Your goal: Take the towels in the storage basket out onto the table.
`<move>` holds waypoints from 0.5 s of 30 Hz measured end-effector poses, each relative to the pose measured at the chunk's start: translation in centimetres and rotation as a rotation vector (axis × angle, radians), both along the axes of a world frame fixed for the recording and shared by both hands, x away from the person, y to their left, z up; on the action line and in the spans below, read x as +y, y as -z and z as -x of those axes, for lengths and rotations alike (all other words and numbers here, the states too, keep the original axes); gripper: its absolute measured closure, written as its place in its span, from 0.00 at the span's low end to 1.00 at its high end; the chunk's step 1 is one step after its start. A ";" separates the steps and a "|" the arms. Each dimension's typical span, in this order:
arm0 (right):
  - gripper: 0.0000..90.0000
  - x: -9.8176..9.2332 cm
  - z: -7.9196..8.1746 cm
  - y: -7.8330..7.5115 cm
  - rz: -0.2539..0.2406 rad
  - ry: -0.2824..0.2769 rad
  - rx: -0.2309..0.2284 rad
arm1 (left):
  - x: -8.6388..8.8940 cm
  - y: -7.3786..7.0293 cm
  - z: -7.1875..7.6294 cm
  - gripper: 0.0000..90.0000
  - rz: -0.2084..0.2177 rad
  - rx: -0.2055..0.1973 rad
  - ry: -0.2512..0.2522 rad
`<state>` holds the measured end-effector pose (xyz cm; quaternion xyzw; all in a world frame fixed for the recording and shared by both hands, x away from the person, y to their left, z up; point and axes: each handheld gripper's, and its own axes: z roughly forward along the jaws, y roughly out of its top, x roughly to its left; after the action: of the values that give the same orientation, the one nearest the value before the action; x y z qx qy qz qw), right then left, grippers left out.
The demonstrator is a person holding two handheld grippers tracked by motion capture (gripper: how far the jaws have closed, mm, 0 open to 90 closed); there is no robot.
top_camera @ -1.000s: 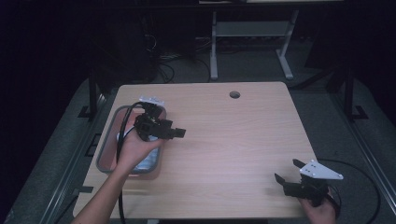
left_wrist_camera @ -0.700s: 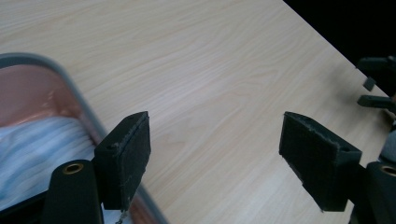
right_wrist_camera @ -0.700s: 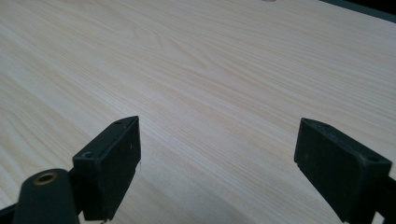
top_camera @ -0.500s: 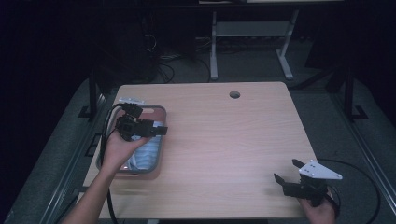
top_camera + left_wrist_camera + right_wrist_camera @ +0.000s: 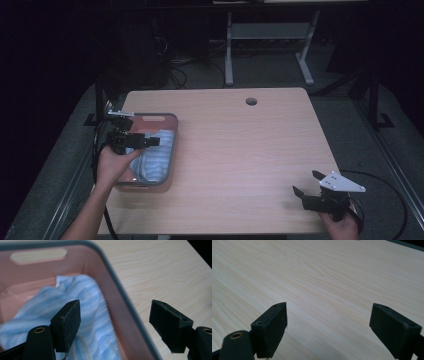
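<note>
Left gripper (image 5: 142,142) is hovering spread over the pink plastic bin (image 5: 167,172) at the frame's left, holding nothing. Blue-and-white striped cloth (image 5: 82,315) is lying crumpled inside: soft, light, limp. Best pinching a raised fold. Right gripper (image 5: 307,182) is idling spread, lower right.

A wooden table (image 5: 240,150) with a grommet hole (image 5: 251,101); metal stand (image 5: 270,35) behind.

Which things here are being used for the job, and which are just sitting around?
In use:
- left hand-held gripper, open
- blue-and-white striped cloth
- pink plastic bin with grey rim

Just there:
- right hand-held gripper, open over bare wood
- light wooden table
- metal stand behind
</note>
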<state>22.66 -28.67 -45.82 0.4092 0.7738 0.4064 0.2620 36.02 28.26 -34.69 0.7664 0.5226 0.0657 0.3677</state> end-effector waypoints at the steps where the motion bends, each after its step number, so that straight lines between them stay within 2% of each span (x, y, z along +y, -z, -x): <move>1: 0.16 0.0 0.0 0.0 0.002 -0.002 -0.001 | 0.3 0.2 0.0 0.27 -0.012 0.001 -0.013; 6: 0.16 0.0 0.0 0.0 0.000 -0.001 0.001 | 1.3 1.2 0.0 0.27 -0.047 0.021 -0.079; 7: 0.16 0.0 0.0 0.0 0.000 -0.003 0.000 | 1.3 1.2 0.0 0.27 -0.047 0.021 -0.079; 8: 0.16 0.1 0.0 0.0 0.000 -0.003 -0.001 | 1.4 1.6 0.1 0.27 -0.069 0.032 -0.094; 13: 0.16 0.2 0.0 0.0 0.006 -0.005 0.001 | 0.9 2.6 -0.1 0.29 -0.101 0.067 -0.093; 15: 0.16 0.2 0.0 0.0 0.003 -0.004 0.003 | 0.7 3.3 -0.3 0.31 -0.118 0.084 -0.113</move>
<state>22.66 -28.49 -45.82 0.4079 0.7757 0.4051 0.2604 36.28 28.95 -38.01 0.7580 0.5753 0.0848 0.2953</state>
